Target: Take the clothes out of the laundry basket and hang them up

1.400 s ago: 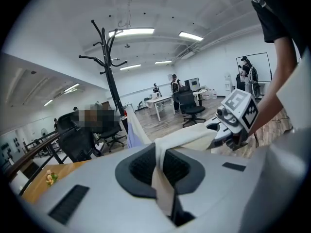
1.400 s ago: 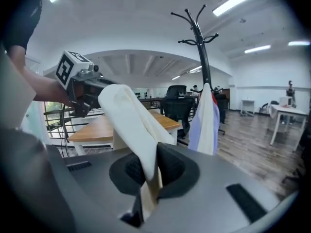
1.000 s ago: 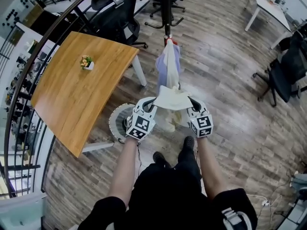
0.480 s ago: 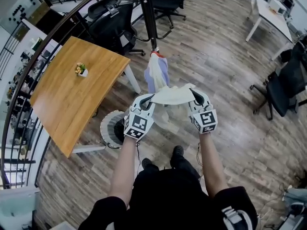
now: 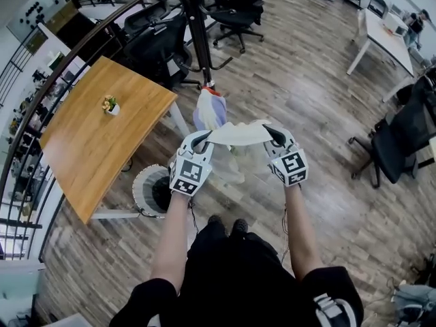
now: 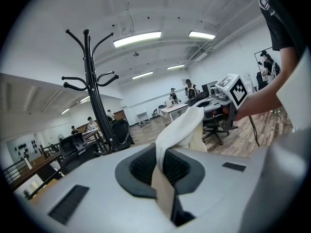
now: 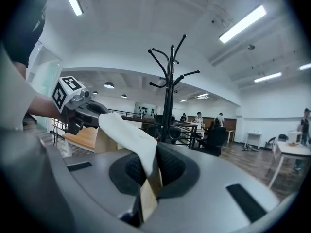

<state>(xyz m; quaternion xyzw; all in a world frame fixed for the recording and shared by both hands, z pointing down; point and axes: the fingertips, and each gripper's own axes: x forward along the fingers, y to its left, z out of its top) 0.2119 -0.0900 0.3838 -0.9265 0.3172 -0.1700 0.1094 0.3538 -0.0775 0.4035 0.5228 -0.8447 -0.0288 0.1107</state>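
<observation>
garment: soft matt cloth; table: smooth wood; coat stand: glossy metal

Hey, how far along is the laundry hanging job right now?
Done: one white and lilac garment already hangs on the black coat rack. In hand: the left gripper and right gripper are both shut on a cream cloth, stretched between them. Left: hanging that cloth on the rack; whether the laundry basket holds more can't be told from here.

head: steeply down | gripper views: level, close | both probably share coat rack
</observation>
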